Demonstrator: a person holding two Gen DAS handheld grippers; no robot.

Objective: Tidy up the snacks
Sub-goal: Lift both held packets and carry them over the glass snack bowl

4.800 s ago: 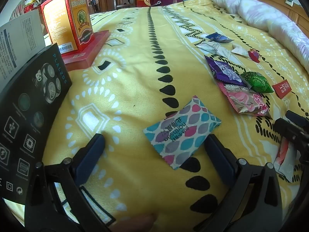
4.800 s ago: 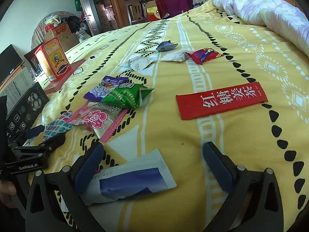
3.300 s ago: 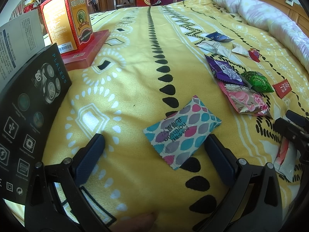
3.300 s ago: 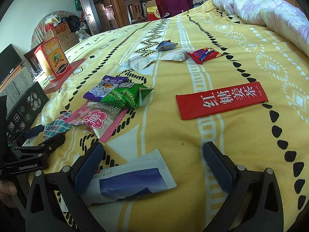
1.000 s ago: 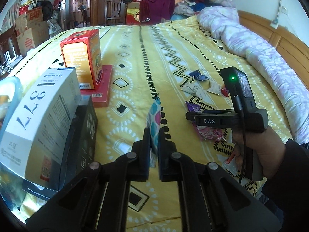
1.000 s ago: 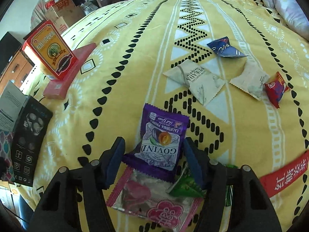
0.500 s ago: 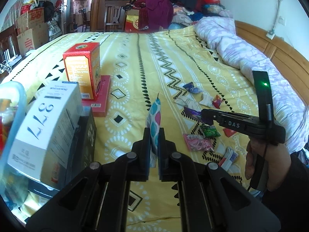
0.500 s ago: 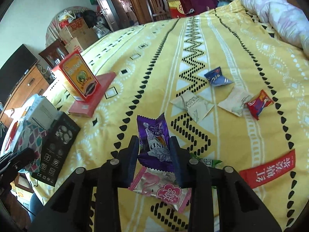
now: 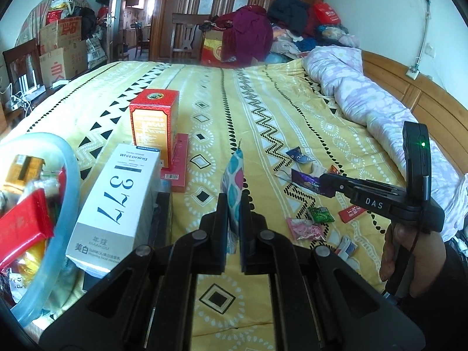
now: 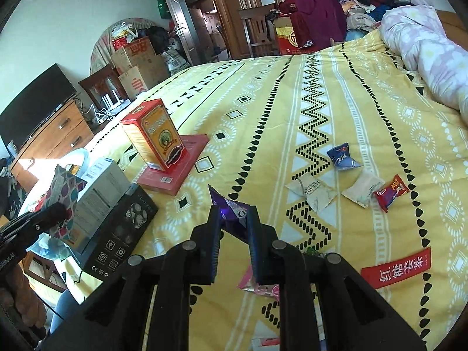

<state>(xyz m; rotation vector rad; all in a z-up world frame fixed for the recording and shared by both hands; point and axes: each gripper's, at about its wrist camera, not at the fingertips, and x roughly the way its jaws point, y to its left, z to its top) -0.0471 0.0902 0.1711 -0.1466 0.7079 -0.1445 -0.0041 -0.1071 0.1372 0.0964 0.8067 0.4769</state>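
My left gripper (image 9: pixel 233 204) is shut on a teal, pink and white patterned snack packet (image 9: pixel 233 175), held upright above the yellow bedspread (image 9: pixel 263 117). The same packet (image 10: pixel 65 187) shows at the left of the right wrist view. My right gripper (image 10: pixel 234 219) is shut on a purple snack packet (image 10: pixel 231 207), lifted clear of the bed; from the left wrist view that packet (image 9: pixel 305 182) sticks out of its fingertips. A clear plastic tub (image 9: pixel 63 204) with red and yellow snack packs sits at the far left. Loose snacks remain on the bedspread: a pink packet (image 9: pixel 307 231), a green one (image 9: pixel 320 214) and a red sachet (image 10: pixel 396 267).
A white box marked 377 (image 9: pixel 117 210) lies on a black box (image 10: pixel 117 239) beside the tub. A red-orange carton (image 10: pixel 155 134) stands on a flat red box (image 10: pixel 175 172). Blue (image 10: pixel 340 158), white (image 10: pixel 362 188) and red (image 10: pixel 390 191) candies lie farther out. A pink quilt (image 9: pixel 365 87) lies along the right.
The right gripper closed on the purple packet and lifted it off the bed. Both grippers rose, the left still carrying the patterned packet; the tub came into view at left.
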